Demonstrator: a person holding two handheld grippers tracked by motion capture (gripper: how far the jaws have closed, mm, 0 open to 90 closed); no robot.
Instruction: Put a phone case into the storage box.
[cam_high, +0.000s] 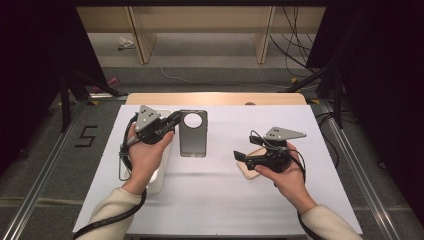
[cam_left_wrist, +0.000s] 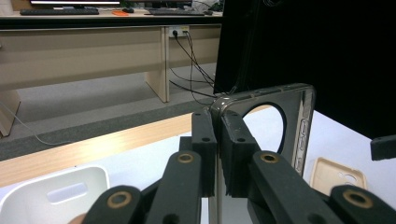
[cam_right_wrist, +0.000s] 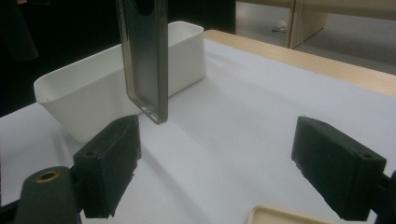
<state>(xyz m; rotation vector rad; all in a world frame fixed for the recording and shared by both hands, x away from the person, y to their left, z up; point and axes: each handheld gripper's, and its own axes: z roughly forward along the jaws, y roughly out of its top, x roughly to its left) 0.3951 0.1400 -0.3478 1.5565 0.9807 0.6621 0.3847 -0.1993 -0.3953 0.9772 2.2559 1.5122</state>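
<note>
My left gripper (cam_high: 172, 120) had its fingers (cam_left_wrist: 205, 140) clamped together on the edge of a dark translucent phone case (cam_high: 192, 134), near the corner by its round camera hole, holding it lifted off the white table (cam_high: 225, 200) just right of the white bin (cam_right_wrist: 93, 93). My right gripper (cam_high: 241, 156) hovered with its fingers (cam_right_wrist: 109, 161) spread wide apart, gripping nothing, over a beige phone case (cam_left_wrist: 334, 173) lying flat on the table.

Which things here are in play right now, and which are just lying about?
In play: smoky grey translucent phone case clamped in left gripper; open right gripper; beige phone case; white plastic bin.
Lying about: floor cables; wooden benches.
</note>
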